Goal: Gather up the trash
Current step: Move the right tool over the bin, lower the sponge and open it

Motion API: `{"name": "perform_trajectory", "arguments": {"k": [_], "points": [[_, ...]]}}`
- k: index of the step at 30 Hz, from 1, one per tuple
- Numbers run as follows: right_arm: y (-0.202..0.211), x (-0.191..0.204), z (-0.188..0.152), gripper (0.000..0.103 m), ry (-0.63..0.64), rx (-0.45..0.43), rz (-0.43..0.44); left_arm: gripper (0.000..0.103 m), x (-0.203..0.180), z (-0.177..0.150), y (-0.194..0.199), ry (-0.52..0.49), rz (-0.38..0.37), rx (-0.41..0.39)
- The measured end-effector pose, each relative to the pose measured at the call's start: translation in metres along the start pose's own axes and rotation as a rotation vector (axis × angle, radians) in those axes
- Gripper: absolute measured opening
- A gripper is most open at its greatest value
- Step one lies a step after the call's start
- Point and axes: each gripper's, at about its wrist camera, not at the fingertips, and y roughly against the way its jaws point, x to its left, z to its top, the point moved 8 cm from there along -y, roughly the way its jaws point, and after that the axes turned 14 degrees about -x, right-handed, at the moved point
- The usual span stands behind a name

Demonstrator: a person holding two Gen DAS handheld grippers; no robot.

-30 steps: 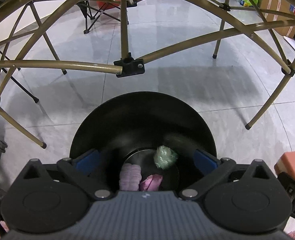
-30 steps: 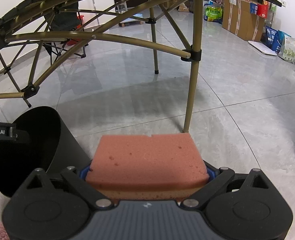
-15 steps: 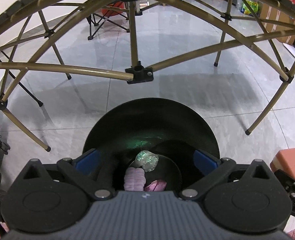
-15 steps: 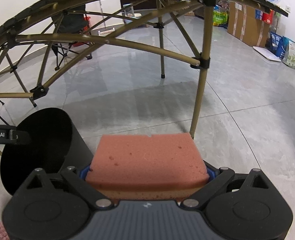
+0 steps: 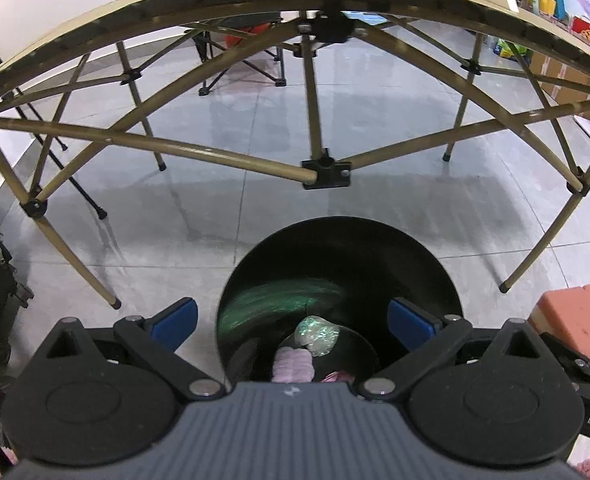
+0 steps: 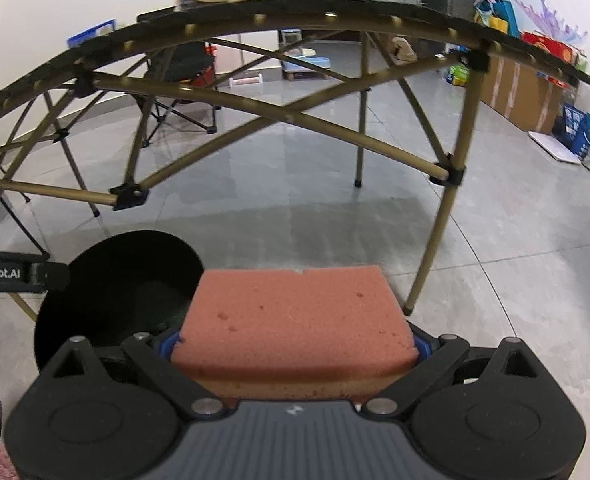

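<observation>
My right gripper (image 6: 295,346) had its jaws clamped on the soft, light sponge (image 6: 295,316), squeezable at its sides, while my left gripper (image 5: 295,320) gaped, gripping nothing, over the bin (image 5: 335,264).

From my left gripper (image 5: 293,322) cam the bin (image 5: 375,256) is only half visible, its near rim disappears behind my tool's body. A purple wad (image 5: 293,366) and a pink scrap (image 5: 337,377) in there are cut off by that same edge, so no clue what they actually are. On the right side my sponge (image 6: 295,316) covers both blue pads almost completely, and its back end runs under the housing. It also hides part of the bin's mouth. The stuff on the folding table (image 6: 327,10) is blurry and seen edge-on, can't tell much.
</observation>
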Motion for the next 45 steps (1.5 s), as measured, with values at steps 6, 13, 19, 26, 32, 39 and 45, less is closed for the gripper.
{"name": "perform_trajectory", "arguments": {"k": [6, 13, 19, 26, 32, 39, 45], "points": [[-0.001, 0.032, 0.007, 0.098, 0.039, -0.015, 0.033, 0.103, 0.022, 0.0, 0.006, 0.023, 0.022, -0.012], [-0.006, 0.068, 0.011, 0.098, 0.089, -0.018, 0.066, 0.103, 0.052, -0.003, 0.011, 0.054, 0.066, -0.016], [-0.013, 0.092, 0.008, 0.098, 0.124, -0.002, 0.082, 0.103, 0.072, -0.005, 0.014, 0.078, 0.082, -0.012], [-0.029, 0.111, -0.002, 0.098, 0.147, 0.042, 0.082, 0.103, 0.094, -0.008, 0.013, 0.114, 0.098, 0.004], [-0.042, 0.127, -0.012, 0.098, 0.156, 0.085, 0.09, 0.103, 0.111, -0.015, 0.008, 0.139, 0.122, 0.029], [-0.054, 0.14, -0.022, 0.098, 0.154, 0.134, 0.102, 0.103, 0.129, -0.023, 0.003, 0.166, 0.152, 0.054], [-0.063, 0.146, -0.027, 0.099, 0.134, 0.169, 0.107, 0.103, 0.141, -0.032, -0.003, 0.177, 0.173, 0.083]]}}
